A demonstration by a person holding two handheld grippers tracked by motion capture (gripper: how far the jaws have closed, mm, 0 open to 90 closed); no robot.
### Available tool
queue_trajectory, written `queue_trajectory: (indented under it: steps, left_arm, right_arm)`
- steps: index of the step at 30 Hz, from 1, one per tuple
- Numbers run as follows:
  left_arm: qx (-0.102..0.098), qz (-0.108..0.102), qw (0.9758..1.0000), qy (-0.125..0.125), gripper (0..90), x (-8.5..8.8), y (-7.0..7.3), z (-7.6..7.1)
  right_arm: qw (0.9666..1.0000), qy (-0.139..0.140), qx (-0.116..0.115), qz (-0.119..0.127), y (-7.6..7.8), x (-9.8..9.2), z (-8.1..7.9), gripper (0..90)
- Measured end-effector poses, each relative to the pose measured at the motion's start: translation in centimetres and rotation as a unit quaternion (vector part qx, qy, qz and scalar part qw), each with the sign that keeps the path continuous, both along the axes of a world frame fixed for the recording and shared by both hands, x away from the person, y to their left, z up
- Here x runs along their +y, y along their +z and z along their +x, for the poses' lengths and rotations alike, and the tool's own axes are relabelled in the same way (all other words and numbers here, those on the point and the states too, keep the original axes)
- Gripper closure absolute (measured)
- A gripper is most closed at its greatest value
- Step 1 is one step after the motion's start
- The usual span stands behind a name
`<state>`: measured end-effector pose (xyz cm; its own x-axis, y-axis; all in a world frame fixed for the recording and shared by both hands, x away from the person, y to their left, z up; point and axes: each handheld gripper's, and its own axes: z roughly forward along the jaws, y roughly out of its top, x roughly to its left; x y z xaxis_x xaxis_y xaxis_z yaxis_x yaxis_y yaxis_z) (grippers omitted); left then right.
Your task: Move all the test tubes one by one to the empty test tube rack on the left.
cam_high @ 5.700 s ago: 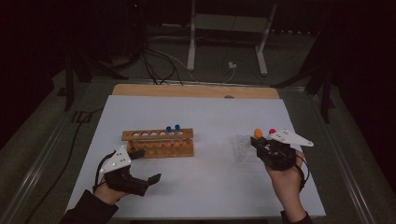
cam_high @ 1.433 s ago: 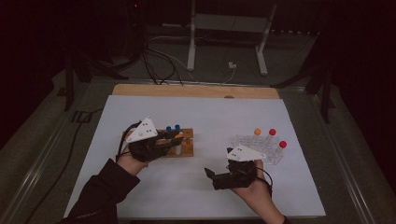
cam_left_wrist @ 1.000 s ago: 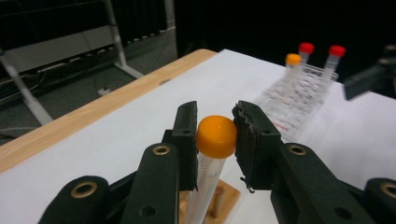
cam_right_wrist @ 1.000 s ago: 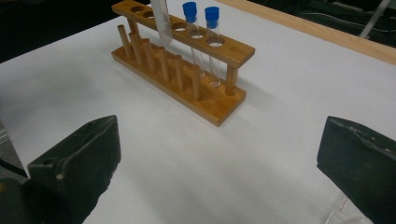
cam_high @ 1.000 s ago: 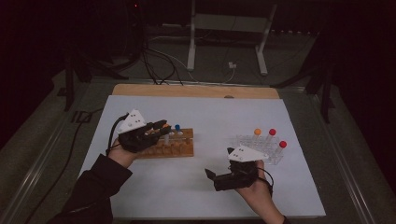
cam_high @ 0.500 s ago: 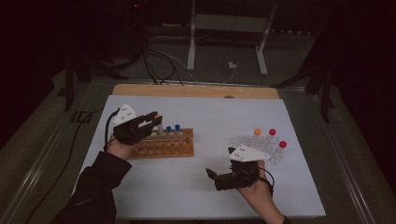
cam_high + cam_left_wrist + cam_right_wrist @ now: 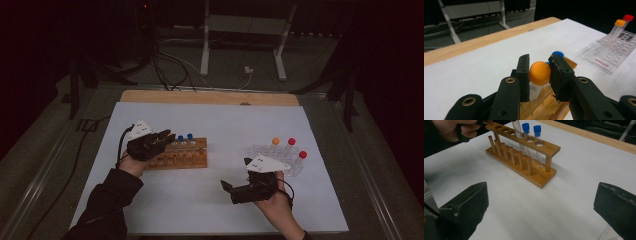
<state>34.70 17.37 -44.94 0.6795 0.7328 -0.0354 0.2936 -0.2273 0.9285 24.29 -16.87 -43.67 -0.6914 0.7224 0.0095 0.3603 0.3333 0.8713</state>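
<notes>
Orange-capped tube [image 7: 539,74] clenched just under its cap in left tongs [image 7: 539,77] over wooden rack [image 7: 524,157], beside blue-capped tubes [image 7: 531,135]: keep it upright, lower straight into the hole; right tongs [image 7: 541,205] released, idle.

Tube: clear test tube with orange cap [image 7: 539,73], upright, slightly tilted, its lower end going through a hole in the rack's top bar, just beside the two blue-capped tubes [image 7: 531,128].
Rack: wooden test-tube rack [image 7: 187,154], a top bar of holes above a row of pegs, standing left of the middle of the white desk, nearer its far edge than its near edge.
</notes>
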Motion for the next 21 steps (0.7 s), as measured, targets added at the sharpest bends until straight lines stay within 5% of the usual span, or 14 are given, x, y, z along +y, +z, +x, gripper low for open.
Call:
queue_trajectory:
  steps: [9,21]
  left_arm:
    - [0.014,0.038,0.9992,0.0,71.5,-0.7,-0.2,0.3]
    - [0.035,0.051,0.9981,-0.005,71.6,-0.9,0.5,0.8]
  right_arm:
    - [1.0,0.0,0.002,-0.002,0.0,0.0,0.1,0.0]
    - [1.0,-0.004,0.004,0.0,0.0,-0.2,0.2,0.0]
